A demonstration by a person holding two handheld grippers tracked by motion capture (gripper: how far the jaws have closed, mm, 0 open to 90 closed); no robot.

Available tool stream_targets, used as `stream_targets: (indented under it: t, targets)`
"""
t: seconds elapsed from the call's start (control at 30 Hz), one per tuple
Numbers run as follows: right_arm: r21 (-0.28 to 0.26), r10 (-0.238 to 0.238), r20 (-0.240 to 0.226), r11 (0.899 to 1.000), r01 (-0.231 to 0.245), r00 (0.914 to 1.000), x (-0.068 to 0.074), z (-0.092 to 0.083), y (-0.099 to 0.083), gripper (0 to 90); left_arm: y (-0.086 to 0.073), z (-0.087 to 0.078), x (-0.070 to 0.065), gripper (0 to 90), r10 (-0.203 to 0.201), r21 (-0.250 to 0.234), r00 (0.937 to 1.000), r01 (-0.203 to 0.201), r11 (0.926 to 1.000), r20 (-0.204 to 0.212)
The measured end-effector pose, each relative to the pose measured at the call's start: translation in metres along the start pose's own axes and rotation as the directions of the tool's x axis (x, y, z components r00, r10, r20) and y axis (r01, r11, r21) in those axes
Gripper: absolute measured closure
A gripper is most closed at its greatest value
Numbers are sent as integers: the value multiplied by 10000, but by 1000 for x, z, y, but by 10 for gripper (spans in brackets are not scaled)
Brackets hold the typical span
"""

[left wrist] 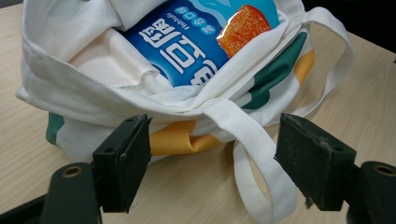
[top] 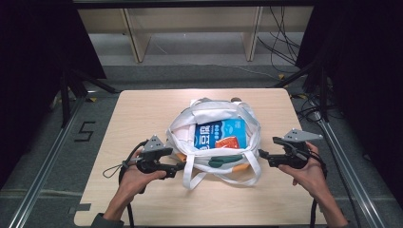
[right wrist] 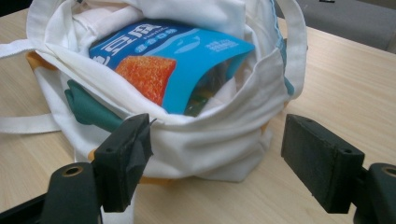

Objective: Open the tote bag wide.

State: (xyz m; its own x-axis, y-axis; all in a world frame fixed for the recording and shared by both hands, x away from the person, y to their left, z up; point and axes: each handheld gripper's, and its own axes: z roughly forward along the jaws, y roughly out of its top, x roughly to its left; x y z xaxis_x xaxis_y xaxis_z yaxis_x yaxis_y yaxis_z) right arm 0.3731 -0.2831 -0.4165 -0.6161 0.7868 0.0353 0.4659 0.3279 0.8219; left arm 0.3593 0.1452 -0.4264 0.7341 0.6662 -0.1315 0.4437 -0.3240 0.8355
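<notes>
While both tools [top: 181,166] [top: 260,154] gape (unladen), bag [top: 209,116] slumps.

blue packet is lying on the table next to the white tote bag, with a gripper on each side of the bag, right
Not quite. The blue packet sits inside the open white tote bag, not beside it on the table; the high view shows this. The left gripper and right gripper do flank the bag.
</notes>
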Motion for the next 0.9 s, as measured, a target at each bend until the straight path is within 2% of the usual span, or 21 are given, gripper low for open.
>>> stream_targets:
  t: [0.03, 0.07, 0.1, 0.13, 0.17, 0.2, 0.27, 0.3, 0.33, 0.37, 0.43, 0.5, 0.7, 0.77, 0.83, 0.9]
  targets:
    - [-39, -106, -10, 9999, 106, 9999, -1, 0, -2, 248, 0, 0, 0, 250, 0, 0, 10000, 0, 10000, 0]
    - [67, 80, -98, 9999, -79, 9999, 0, -1, -4, 245, -1, -2, 0, 245, 161, 99, 9998, -160, 9998, -79]
    - [49, -74, -148, 10000, 75, 9999, -2, 0, -6, 239, -2, -3, 1, 242, 283, 183, 9996, -281, 9994, -93]
    - [43, 84, -93, 10000, -83, 9999, 0, 0, -8, 234, -6, -3, 0, 238, 124, 68, 9998, -123, 9999, -150]
    - [43, 84, -93, 10000, -83, 9999, 0, 0, -8, 234, -6, -3, 0, 234, 124, 68, 9998, -123, 9999, -150]
    - [145, 29, -93, 9999, -28, 10000, 0, 1, -11, 231, -10, -3, -1, 229, -42, 133, 9999, 43, 9999, -123]
    - [249, 91, -157, 9997, -87, 9998, 1, 0, -13, 230, -13, -3, 0, 223, 72, 76, 10000, -72, 9999, -39]
    - [64, -149, -91, 9999, 149, 9998, -1, 1, -14, 230, -15, -3, -1, 219, -20, 22, 10000, 20, 10000, -87]
    - [64, -149, -91, 9999, 149, 9998, -1, 1, -14, 230, -15, -3, -1, 215, -20, 22, 10000, 20, 10000, -87]
    - [257, 44, -211, 9997, -39, 9998, 2, 0, -15, 229, -17, -4, -1, 213, 49, 76, 10000, -49, 10000, -80]
    - [230, 13, -216, 9997, -8, 9998, 3, -1, -17, 229, -18, -4, -1, 211, 97, 98, 9999, -96, 9999, -77]
    - [214, 6, -253, 9998, -1, 9997, 5, -1, -19, 229, -23, -3, -4, 210, -206, -13, 9998, 206, 9998, -49]
    - [236, -110, -423, 9997, 120, 9990, 10, -3, -26, 215, -29, -5, -8, 204, -196, -34, 9997, 196, 9998, -109]
    - [335, -2, -358, 9994, 14, 9994, 13, -4, -29, 210, -34, -5, -10, 198, -205, -76, 9998, 205, 9998, -61]
    - [236, -381, -285, 9990, 388, 9989, 12, -5, -32, 209, -35, -5, -12, 167, -228, -97, 9997, 227, 9997, -114]
    - [278, -192, -260, 9994, 200, 9995, 14, -7, -34, 208, -40, -4, -13, 157, -227, -10, 9997, 227, 9997, -41]
